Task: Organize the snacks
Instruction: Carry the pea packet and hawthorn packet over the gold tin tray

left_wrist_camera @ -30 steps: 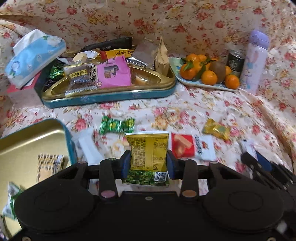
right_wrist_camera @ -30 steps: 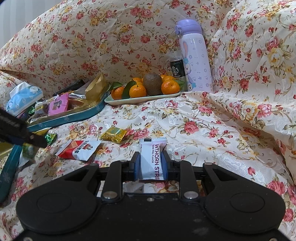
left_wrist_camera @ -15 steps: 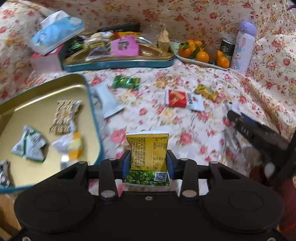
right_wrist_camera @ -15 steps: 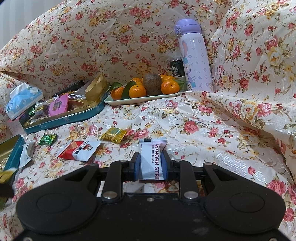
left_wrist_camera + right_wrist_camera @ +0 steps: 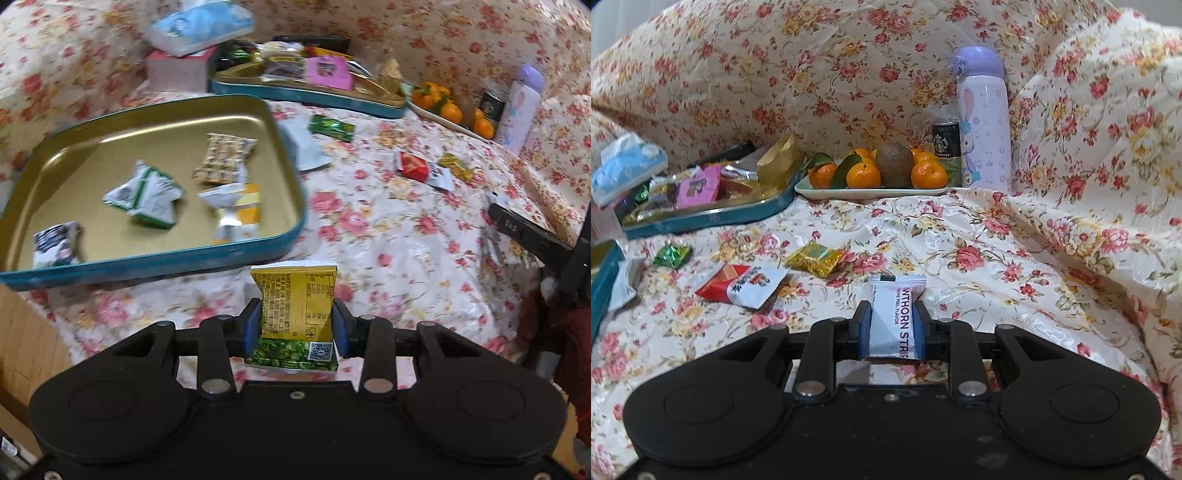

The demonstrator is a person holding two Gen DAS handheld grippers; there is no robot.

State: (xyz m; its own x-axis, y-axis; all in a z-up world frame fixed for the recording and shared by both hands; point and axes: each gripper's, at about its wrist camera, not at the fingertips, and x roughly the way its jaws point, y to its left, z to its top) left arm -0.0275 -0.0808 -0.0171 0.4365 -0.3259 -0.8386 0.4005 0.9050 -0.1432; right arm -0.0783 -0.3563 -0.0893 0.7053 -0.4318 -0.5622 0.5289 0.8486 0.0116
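My left gripper point(image 5: 295, 328) is shut on a yellow-and-green snack packet point(image 5: 293, 295), held just in front of the near corner of a gold tray with a teal rim point(image 5: 291, 173). Several wrapped snacks point(image 5: 147, 195) lie in that tray. My right gripper point(image 5: 892, 328) is shut on a white hawthorn strip packet point(image 5: 892, 317) above the floral cloth. Loose on the cloth lie a red-and-white packet point(image 5: 742, 282), a gold candy point(image 5: 812, 258) and a green candy point(image 5: 672, 254). The right gripper shows as a black bar point(image 5: 524, 230) at the left wrist view's right edge.
A second teal tray point(image 5: 713, 218) piled with snacks stands at the back left, beside a blue tissue pack point(image 5: 626, 168). A plate of oranges and a kiwi point(image 5: 871, 190), a can point(image 5: 945, 142) and a purple bottle point(image 5: 984, 122) stand behind. Floral cushions rise at the right.
My left gripper has carried the yellow-and-green packet leftward and back, so the gold tray now fills the left of its view. The right gripper has held still with its packet.
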